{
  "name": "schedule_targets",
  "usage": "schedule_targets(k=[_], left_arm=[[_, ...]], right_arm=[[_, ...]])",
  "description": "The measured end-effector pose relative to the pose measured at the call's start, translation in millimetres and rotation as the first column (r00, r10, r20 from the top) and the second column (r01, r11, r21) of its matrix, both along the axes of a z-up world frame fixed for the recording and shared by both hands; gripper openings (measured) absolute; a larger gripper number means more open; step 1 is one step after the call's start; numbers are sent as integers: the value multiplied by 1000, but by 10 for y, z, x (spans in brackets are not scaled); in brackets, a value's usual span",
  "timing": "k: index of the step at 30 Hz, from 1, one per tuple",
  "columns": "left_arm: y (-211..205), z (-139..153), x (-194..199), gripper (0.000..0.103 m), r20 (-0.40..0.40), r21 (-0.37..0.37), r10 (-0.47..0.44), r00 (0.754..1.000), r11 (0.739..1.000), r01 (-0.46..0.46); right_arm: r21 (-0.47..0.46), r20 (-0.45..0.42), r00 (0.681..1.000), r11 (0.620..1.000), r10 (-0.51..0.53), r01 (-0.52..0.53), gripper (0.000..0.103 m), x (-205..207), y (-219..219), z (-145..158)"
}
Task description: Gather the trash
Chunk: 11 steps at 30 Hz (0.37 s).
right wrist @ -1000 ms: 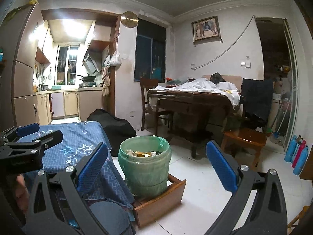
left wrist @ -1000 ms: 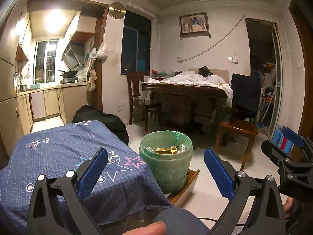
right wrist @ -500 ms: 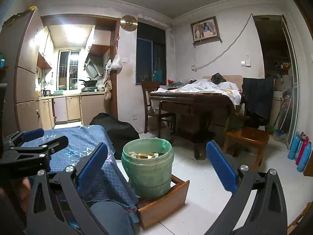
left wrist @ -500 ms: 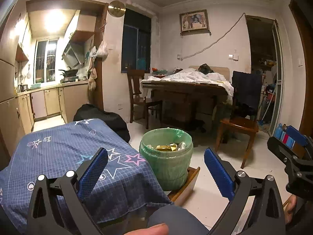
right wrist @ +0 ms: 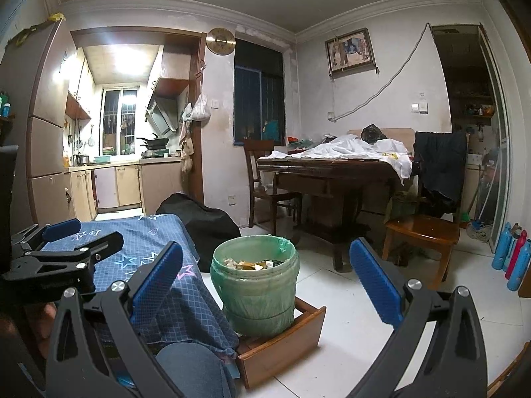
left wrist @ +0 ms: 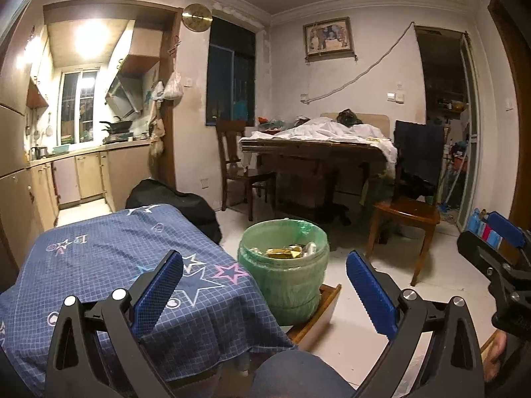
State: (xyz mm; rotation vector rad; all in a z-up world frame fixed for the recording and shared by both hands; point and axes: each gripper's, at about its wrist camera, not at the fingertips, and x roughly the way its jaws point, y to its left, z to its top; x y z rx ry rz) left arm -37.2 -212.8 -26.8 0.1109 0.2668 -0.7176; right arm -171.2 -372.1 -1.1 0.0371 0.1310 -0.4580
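The right gripper point(right wrist: 265, 285) hangs with jaws wide apart and empty, framing a green-lined bin point(right wrist: 255, 293) of trash point(right wrist: 252, 264) standing in a wooden drawer point(right wrist: 282, 348).

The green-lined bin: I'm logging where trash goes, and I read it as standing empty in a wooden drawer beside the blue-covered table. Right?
Not empty. The green-lined bin already holds trash, wrappers among it, as both wrist views show. It does stand in the wooden drawer beside the blue-covered table.

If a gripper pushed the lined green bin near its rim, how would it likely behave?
The green bin stands in a shallow wooden drawer, so it would probably tip rather than slide. Its thin liner looks slippery. It seems light: only wrappers show.
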Motion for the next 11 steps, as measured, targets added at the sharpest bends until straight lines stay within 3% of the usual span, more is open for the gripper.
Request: schedule_targets(k=[2,6,11], left_arm=[[-26,-18,-22,98,21,23,-18,1000,1000,17],[-93,-124,77,98,-39,43,-34,999,998,36],[-127,-166,51,98,-36,53,-37,999,998,39]], right_arm=[[3,0,1000,1000,1,-1,97,-4,1,0],[3,-10,1000,1000,7,-7,97,4,3,-10],[3,-15,1000,1000,17,-17,98,8,18,-18]])
